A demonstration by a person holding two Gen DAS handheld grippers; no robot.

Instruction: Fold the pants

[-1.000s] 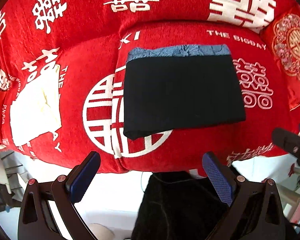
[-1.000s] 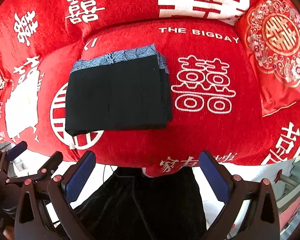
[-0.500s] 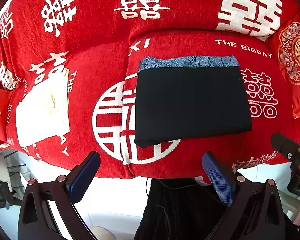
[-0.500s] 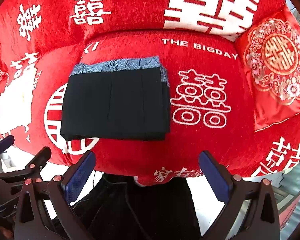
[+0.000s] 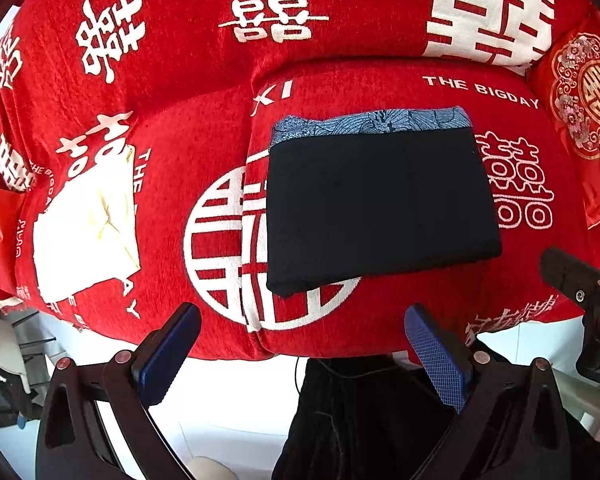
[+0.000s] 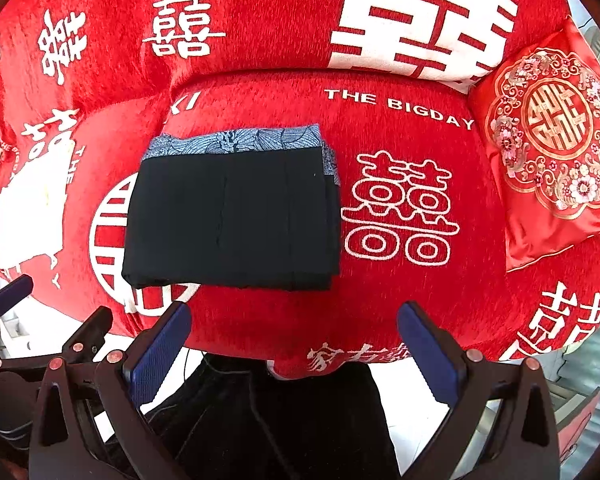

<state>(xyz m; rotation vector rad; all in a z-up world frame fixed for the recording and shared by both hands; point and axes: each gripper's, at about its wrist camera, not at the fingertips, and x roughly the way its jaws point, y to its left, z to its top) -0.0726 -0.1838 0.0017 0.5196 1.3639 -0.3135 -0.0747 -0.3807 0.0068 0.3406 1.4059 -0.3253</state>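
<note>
The black pants [image 5: 380, 204] lie folded into a flat rectangle on the red sofa seat [image 5: 380, 316], with a blue patterned band along their far edge. They also show in the right wrist view [image 6: 232, 216]. My left gripper [image 5: 304, 356] is open and empty, held off the sofa's front edge, near the pants' front left corner. My right gripper [image 6: 296, 352] is open and empty, also off the front edge, below the pants' right half. Neither gripper touches the pants.
A white folded cloth [image 5: 86, 228] lies on the left seat cushion. A red embroidered pillow [image 6: 552, 148] leans at the right end of the sofa. A dark cloth [image 6: 280, 420] hangs below the sofa's front edge. The sofa back [image 5: 300, 20] rises behind the seat.
Both grippers have drawn back and risen away from the sofa, so the folded pants sit lower and farther in both views. The pants have not moved on the seat.
</note>
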